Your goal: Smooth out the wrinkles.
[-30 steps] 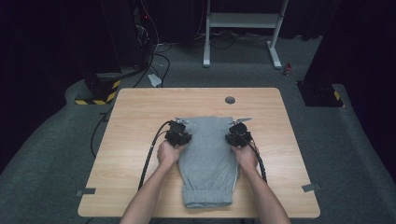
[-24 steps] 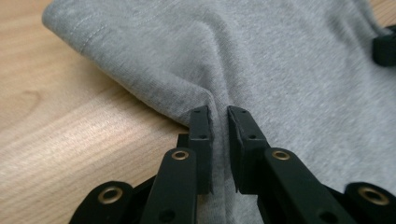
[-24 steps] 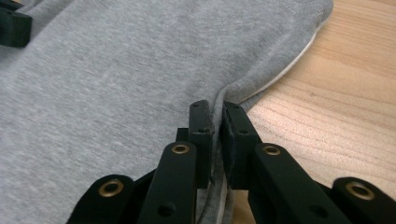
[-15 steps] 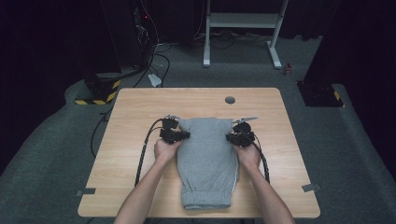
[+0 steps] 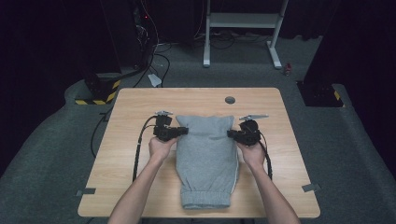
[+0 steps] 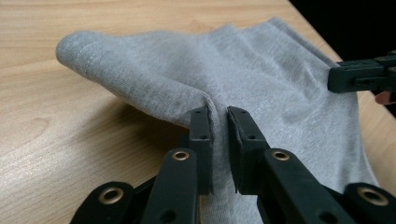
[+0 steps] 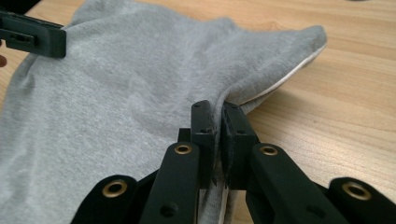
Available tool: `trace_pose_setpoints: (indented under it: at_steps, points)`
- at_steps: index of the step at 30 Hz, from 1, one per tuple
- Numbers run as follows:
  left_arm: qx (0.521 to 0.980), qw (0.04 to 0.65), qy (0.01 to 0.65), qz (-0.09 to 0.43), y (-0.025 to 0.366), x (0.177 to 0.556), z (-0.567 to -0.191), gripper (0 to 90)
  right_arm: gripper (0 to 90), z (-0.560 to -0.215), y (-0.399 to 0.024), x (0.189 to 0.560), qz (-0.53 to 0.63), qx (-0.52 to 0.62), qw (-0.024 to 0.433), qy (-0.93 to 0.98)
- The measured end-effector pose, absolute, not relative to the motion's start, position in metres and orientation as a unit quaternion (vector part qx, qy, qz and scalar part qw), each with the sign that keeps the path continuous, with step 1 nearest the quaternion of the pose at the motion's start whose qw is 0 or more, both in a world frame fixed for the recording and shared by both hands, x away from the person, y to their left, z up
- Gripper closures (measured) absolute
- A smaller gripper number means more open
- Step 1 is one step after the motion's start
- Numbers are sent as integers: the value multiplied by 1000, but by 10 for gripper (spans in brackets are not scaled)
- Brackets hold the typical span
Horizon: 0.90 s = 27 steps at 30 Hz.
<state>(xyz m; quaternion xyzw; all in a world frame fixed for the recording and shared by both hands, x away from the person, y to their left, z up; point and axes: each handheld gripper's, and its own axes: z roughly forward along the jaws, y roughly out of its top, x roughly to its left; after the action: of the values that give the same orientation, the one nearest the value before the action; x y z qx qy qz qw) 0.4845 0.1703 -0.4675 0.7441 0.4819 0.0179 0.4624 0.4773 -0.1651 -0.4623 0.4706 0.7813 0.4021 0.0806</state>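
Note:
A grey folded garment point(image 5: 205, 154) with a ribbed cuff at its near end lies in the middle of the wooden table point(image 5: 140, 100). My left gripper point(image 5: 181, 132) is shut on the garment's left edge near its far end, and the cloth point(image 6: 154, 79) is pinched and lifted in a fold between the jaws of that gripper point(image 6: 219, 119). My right gripper point(image 5: 231, 134) is shut on the opposite right edge, whose cloth point(image 7: 140, 70) is raised off the wood by the gripper point(image 7: 218, 112). Each gripper view shows the other gripper's jaw tip point(image 6: 362, 77) point(image 7: 32, 35) farther off.
A round cable hole point(image 5: 229, 99) sits in the table's far middle. Tape marks point(image 5: 85, 191) point(image 5: 310, 187) lie near the front corners. Black cables point(image 5: 139, 149) trail from the grippers over the table. A white frame point(image 5: 243, 18) stands on the floor beyond.
Both grippers have shifted slightly outward, the left one more. The far end of the garment is now spread wider between them.

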Motion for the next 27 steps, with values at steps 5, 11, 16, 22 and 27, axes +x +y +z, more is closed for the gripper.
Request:
trace_pose_setpoints:
  at_steps: [5, 11, 16, 22, 27]
  points:
    - [755, 462, 465, 19, 171, 485, -455, 806, 848, -448, -166, 474, 416, 466, 84, 777]
    - [753, 470, 460, 34, 176, 484, -439, 808, 849, -439, -164, 475, 416, 460, 92, 779]
    - [735, 481, 477, 35, 185, 495, -433, 809, 850, -425, -161, 487, 429, 457, 91, 774]
    - [735, 483, 469, 71, 181, 510, -405, 810, 851, -405, -152, 511, 420, 458, 111, 776]
    - [730, 505, 451, 91, 180, 504, -382, 810, 851, -374, -150, 514, 436, 441, 144, 771]
